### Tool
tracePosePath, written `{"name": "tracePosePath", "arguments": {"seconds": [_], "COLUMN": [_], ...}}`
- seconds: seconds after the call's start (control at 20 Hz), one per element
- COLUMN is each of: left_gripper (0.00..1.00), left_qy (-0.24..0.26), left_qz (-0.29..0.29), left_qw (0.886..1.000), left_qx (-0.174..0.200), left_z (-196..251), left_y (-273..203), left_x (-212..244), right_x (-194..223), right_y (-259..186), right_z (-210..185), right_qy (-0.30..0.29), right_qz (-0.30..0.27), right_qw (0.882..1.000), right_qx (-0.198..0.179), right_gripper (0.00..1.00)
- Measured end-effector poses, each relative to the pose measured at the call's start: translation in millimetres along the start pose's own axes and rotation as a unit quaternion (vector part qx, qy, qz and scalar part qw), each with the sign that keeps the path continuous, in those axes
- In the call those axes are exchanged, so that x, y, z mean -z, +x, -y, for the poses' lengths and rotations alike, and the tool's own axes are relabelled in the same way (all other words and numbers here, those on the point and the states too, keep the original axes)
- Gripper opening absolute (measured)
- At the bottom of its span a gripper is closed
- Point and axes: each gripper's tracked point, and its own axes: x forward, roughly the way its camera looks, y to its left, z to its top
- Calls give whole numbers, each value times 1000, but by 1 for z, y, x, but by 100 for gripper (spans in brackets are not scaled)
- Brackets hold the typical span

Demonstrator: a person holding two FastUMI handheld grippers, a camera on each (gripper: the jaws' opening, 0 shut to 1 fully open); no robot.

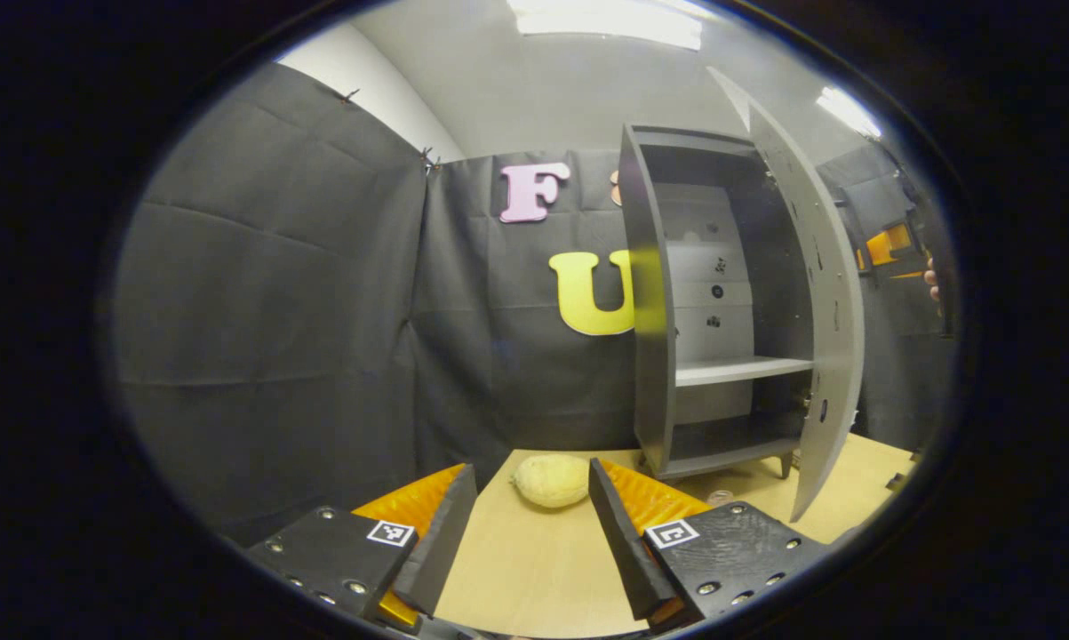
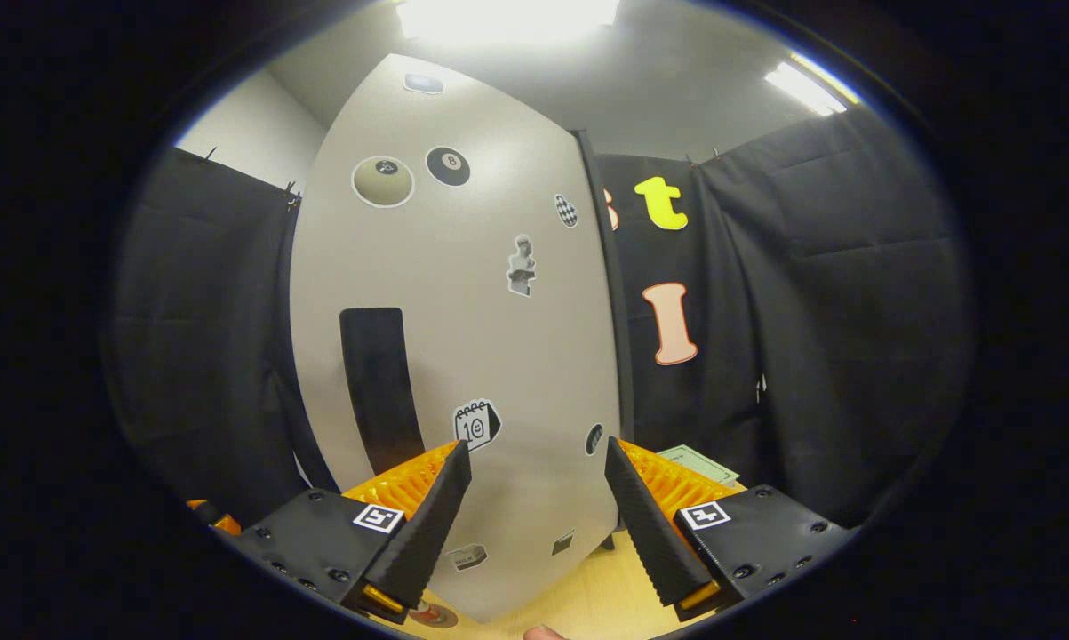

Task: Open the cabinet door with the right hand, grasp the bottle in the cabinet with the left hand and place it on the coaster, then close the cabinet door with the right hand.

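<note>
cabinet point(image 1: 654, 302): grey, upright on table | door point(image 1: 814, 293): swung open

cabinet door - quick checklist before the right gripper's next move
1. Cabinet door swung wide open: ok.
2. Shelf carries no bottle: ok; the lower compartment is too dark, cannot tell.
3. Left gripper open, empty, outside the cabinet over the table: ok.
4. Right gripper open, facing the door's outer face, black handle just left of it: ok.
5. Bottle standing on the coaster: cannot tell.
6. Door's swing path free of the left gripper: ok.
</note>
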Motion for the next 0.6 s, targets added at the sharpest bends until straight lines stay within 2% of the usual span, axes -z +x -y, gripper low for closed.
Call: {"name": "tracePosePath", "arguments": {"seconds": [0.15, 0.25, 0.55, 0.6], "left_gripper": [79, 76, 76, 79], "left_qy": [-2, -3, -10, -11], "left_qz": [-2, -5, -20, -22], "left_qw": [1000, 1000, 998, 997], "left_qx": [-16, -28, -65, -70], "left_z": [-22, -34, -70, -73], "left_y": [-8, -15, -31, -31], "left_x": [3, 5, 16, 18], "right_x": [0, 6, 10, 10], "right_y": [23, 40, 76, 85], "right_z": [-27, -41, -75, -78], "right_qy": [2, -3, -29, -29], "right_qz": [-3, -8, -9, -10], "right_qw": [1000, 999, 999, 999], "right_qx": [-24, -35, -42, -43], "right_gripper": [97, 97, 97, 97]}}
